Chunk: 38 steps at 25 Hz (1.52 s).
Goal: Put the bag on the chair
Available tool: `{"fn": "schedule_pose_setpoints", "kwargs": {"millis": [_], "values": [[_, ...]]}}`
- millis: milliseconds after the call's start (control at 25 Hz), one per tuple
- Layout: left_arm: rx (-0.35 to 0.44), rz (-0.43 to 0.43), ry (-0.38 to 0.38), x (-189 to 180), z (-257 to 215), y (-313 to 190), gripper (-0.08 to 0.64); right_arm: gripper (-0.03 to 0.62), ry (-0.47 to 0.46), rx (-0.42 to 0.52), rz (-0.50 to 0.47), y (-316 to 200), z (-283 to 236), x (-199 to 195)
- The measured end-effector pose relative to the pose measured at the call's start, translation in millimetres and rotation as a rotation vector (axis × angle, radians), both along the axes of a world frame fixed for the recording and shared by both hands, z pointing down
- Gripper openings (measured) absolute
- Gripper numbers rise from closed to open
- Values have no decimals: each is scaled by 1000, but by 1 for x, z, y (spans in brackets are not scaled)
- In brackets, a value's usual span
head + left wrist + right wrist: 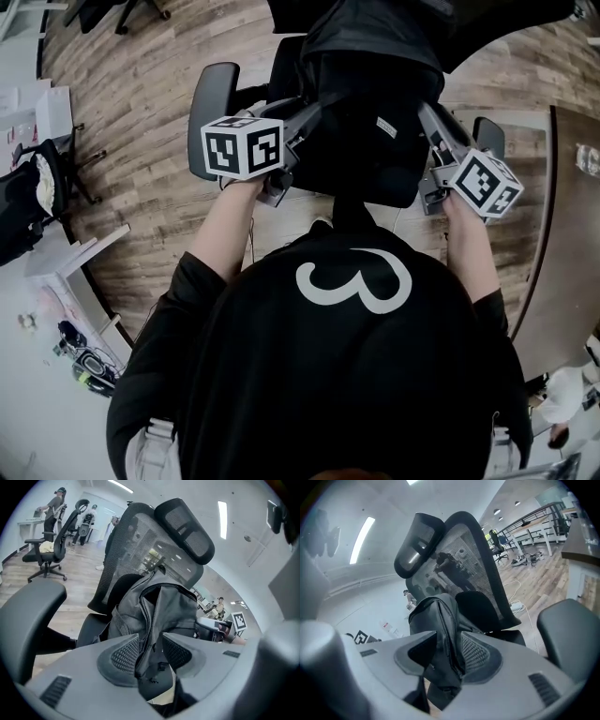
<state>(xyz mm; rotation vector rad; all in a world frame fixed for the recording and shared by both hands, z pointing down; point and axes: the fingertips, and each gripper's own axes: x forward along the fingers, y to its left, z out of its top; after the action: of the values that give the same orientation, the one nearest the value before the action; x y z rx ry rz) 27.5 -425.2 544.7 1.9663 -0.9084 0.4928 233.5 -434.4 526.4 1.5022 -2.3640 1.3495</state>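
Black fabric fills the middle of the head view: the bag (375, 122) stands on the seat of the office chair (211, 103). Both forearms reach forward and slightly outward from the person's body. The left hand (248, 192) and right hand (459, 211) sit just behind the marker cubes, and both tools tilt downward toward the bag's two sides.

The left gripper (150, 651) has its jaws spread, with a fold of the bag's grey fabric hanging loosely between the pads. The right gripper (445, 651) is likewise parted, with a dark strap or seam edge running down between its pads and a gap showing on one side.

The bag (159, 611) stands upright with its long axis vertical. Its top points toward the headrest (185, 529) and its back leans on the mesh backrest (473, 559).

From above, bag and chair merge into one dark mass and the jaw tips are hard to separate from it. In both gripper views the jaws hide the bag's base, and the seat is mostly covered.
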Motion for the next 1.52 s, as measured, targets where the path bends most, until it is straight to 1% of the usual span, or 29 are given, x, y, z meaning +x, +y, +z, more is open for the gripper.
{"fn": "schedule_pose_setpoints", "kwargs": {"millis": [120,240,360,520,600,680,800,880,960,1200,1360,1520], "values": [[-4,-1,10,-6,-3,14,149,163,16,20,28,12,-12,4],[6,-3,19,-11,-9,28,149,163,-12,41,23,28,-23,-3],[14,12,29,-14,-21,46,148,163,-45,38,-32,49,-32,-21],[34,50,80,-14,-51,76,147,160,-76,72,-115,79,-53,-50],[54,66,94,-15,-65,90,147,131,-88,104,-152,95,-67,-63],[69,74,112,-17,-77,103,134,112,-76,134,-178,111,-80,-73],[85,98,138,-19,-96,128,106,112,-23,178,-217,137,-98,-87],[117,128,147,-19,-112,146,93,104,-2,210,-244,155,-111,-96],[157,155,153,-18,-127,161,81,76,-6,239,-256,173,-123,-102],[237,191,205,-19,-162,205,43,39,-69,277,-264,225,-143,-116],[276,210,192,-21,-173,232,32,25,-154,274,-280,258,-154,-130],[313,226,197,-21,-188,255,26,25,-127,314,-299,279,-171,-137]]}}
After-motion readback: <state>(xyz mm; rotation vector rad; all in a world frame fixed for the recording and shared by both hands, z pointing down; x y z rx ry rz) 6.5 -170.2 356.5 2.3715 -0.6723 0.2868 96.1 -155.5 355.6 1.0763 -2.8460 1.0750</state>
